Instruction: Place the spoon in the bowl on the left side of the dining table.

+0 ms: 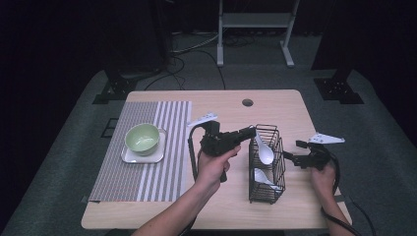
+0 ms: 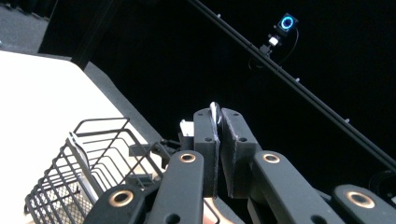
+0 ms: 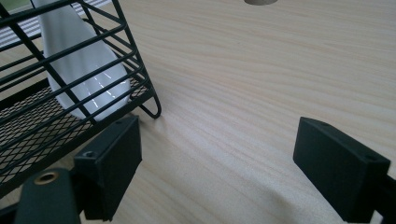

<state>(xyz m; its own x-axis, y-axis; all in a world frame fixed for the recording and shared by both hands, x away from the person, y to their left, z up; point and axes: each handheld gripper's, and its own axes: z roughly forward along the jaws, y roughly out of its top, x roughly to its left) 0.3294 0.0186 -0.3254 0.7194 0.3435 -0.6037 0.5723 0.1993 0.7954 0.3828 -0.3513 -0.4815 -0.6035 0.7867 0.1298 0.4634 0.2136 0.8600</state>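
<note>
Between the closed jaws of the left gripper [image 1: 250,132], near the table's [image 1: 216,216] centre, sits the thin handle of a white spoon [image 1: 264,150]; in the left gripper view the handle's edge [image 2: 215,112] shows pinched between the two pads. From there the spoon's bowl hangs toward five o'clock inside the black wire basket [image 1: 266,194], above a second spoon [image 1: 265,178] lying at the basket's bottom. To lift cleanly, I would judge it best to draw the spoon straight up until the bowl clears the rim wires, keeping the grip firm since the glazed handle looks slippery. At three o'clock of the basket, the right gripper [image 1: 294,150] has its jaws wide apart and empty, well placed to steady the basket. Far off at nine o'clock a green bowl [image 1: 142,137] waits on a plate [image 1: 157,156] on a striped mat [image 1: 123,177], probably the destination.
</note>
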